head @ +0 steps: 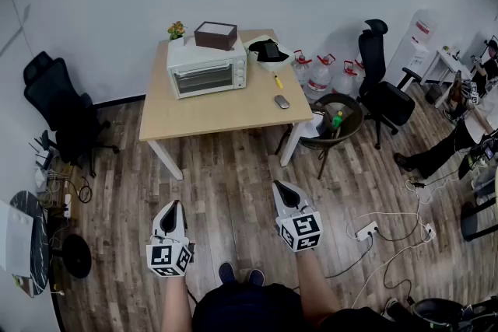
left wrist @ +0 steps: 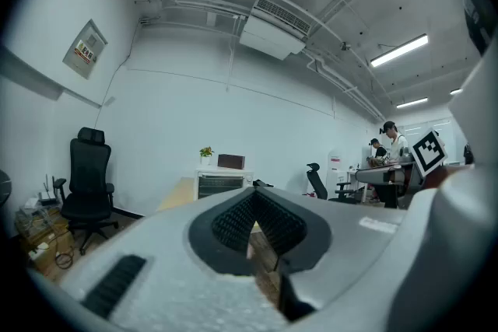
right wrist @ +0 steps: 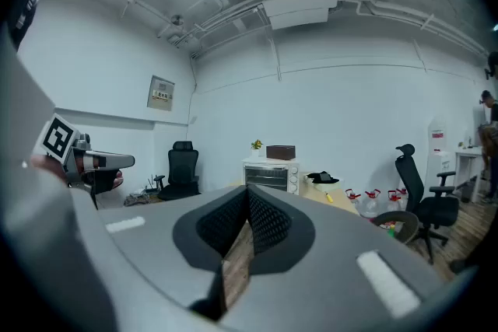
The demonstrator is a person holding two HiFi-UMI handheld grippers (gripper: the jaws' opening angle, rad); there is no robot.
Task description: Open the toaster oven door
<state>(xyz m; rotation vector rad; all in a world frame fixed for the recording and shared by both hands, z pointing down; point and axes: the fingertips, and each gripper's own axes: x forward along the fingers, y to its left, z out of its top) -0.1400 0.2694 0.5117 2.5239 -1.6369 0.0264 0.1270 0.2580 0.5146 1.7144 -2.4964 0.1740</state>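
Observation:
A white toaster oven [head: 206,68] stands at the back left of a light wooden table [head: 220,106], door closed, with a dark brown box [head: 215,34] on top. It shows small and far in the left gripper view [left wrist: 219,183] and the right gripper view [right wrist: 270,175]. My left gripper [head: 173,207] and right gripper [head: 279,187] hang over the wood floor, well short of the table. Both are shut with nothing between the jaws, tips meeting.
A white bowl [head: 269,54] with a dark thing in it, a yellow-handled tool [head: 277,80] and a mouse [head: 282,101] lie on the table's right. A black chair [head: 62,113] stands left; another chair [head: 383,89], water jugs [head: 318,74] and a basket [head: 337,119] right. Cables [head: 389,233] cross the floor.

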